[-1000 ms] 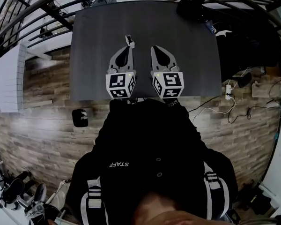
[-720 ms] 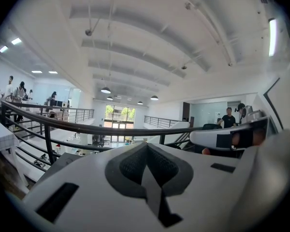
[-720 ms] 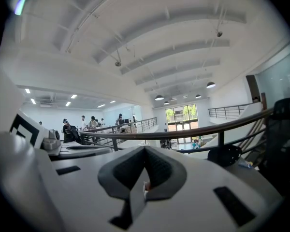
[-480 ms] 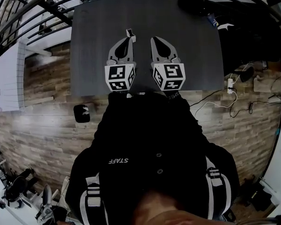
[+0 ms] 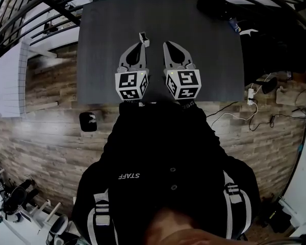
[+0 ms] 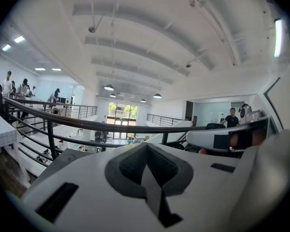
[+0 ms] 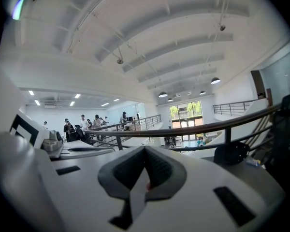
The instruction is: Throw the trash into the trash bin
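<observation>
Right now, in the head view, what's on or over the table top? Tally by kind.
Grippers, both with fingers together and empty: 2 (left gripper, right gripper)
Small box-like item lying just past the left gripper's tip: 1
Total on or over the table: 3

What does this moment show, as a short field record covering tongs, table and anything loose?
left tongs: shut, nothing between them, over the table
right tongs: shut, empty, beside the left tongs
table: dark grey, mostly bare
small object: on the table just past the left tongs' tip; too small to identify
black container: on the wooden floor near the table's left corner; possibly the bin
task: nothing grasped yet
</observation>
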